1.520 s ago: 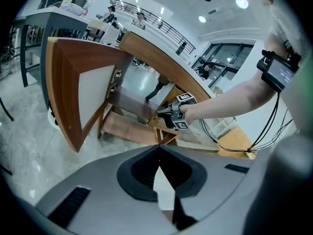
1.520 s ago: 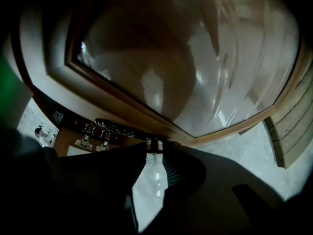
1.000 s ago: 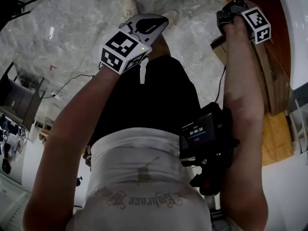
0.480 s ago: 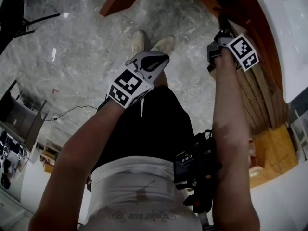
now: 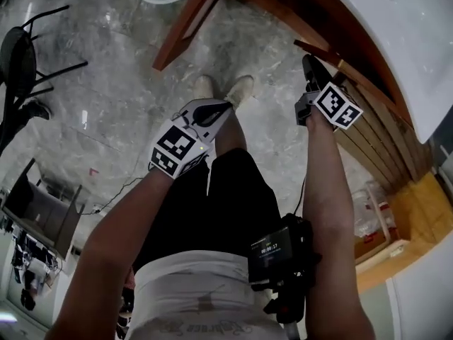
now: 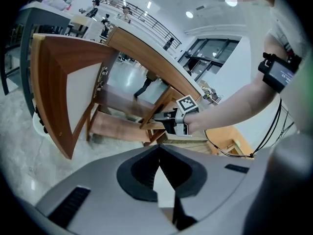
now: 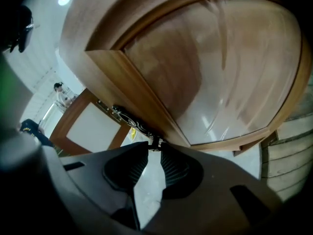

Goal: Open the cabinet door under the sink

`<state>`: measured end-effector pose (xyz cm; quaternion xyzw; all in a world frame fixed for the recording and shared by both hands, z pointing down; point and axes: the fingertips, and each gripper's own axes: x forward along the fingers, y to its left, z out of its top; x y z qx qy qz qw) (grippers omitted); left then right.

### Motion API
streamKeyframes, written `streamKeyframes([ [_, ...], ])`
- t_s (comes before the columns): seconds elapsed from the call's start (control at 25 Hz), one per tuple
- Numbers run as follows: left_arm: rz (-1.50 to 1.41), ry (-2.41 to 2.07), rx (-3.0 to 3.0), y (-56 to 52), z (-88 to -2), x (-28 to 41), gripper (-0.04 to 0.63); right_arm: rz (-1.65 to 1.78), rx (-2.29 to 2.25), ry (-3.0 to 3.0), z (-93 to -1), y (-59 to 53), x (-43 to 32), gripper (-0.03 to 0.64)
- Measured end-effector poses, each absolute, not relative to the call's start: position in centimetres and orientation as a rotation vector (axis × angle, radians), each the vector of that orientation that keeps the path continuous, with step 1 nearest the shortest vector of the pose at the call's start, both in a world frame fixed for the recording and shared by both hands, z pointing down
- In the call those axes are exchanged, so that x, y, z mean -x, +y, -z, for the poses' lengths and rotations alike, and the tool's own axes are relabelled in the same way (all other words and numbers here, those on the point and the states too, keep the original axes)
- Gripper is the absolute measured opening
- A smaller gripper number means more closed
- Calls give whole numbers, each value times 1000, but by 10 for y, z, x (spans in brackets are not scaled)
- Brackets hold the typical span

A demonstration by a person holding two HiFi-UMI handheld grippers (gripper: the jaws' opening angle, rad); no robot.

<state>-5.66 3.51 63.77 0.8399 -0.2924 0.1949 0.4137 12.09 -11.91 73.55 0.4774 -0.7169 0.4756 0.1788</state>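
Gripping dark handle (image 7: pixel 128 120), right gripper (image 7: pixel 154 146) just closing; curved wooden cabinet door (image 7: pixel 195 67) ajar; left gripper (image 6: pixel 159 151) closed.

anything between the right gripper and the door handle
Nothing visible. The right gripper has just been closing its jaws, and the end of the handle is held between their tips, at the edge of the door.
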Motion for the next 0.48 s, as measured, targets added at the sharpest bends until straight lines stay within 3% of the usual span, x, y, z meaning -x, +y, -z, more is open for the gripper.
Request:
streamKeyframes([
  [0.48, -523, -666, -2190, 62, -631, 58, 11, -1289, -1260, -2027, -737, -66, -125, 89],
])
